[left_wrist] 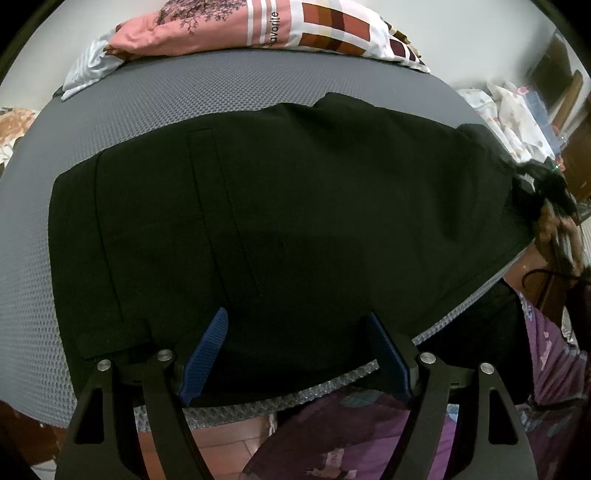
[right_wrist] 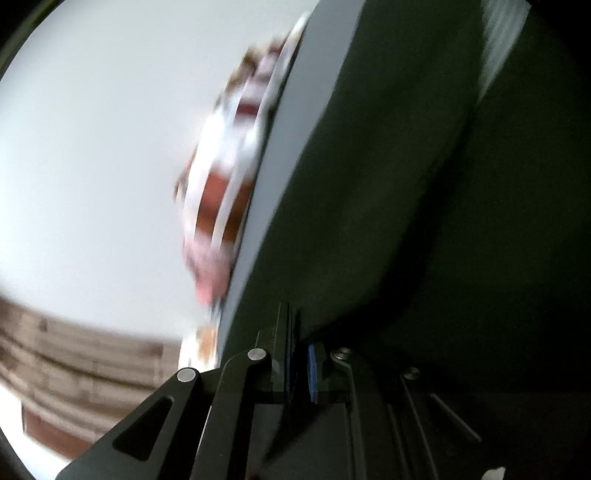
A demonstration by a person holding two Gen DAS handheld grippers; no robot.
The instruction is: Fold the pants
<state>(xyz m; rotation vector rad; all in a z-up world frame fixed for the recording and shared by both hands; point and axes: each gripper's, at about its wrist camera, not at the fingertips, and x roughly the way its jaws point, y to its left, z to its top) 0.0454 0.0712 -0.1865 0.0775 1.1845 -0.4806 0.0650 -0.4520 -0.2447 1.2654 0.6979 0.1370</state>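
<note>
Black pants [left_wrist: 295,206] lie flat across the grey textured mattress [left_wrist: 147,99], waistband to the left, reaching the near edge. My left gripper [left_wrist: 295,317] hovers open just above the pants' near edge, with one blue pad [left_wrist: 207,350] on each side and nothing between them. At the far right the pants' leg end is lifted off the mattress by a hand [left_wrist: 554,229]. In the blurred right wrist view my right gripper [right_wrist: 297,332] is shut, and dark pants fabric [right_wrist: 406,221] runs from its pads up across the picture.
Pink and patterned pillows [left_wrist: 258,29] line the mattress's far edge. A person's purple patterned clothing [left_wrist: 369,435] and red floor tiles [left_wrist: 221,443] lie below the near edge. Cluttered shelves and bags [left_wrist: 517,110] stand at the right.
</note>
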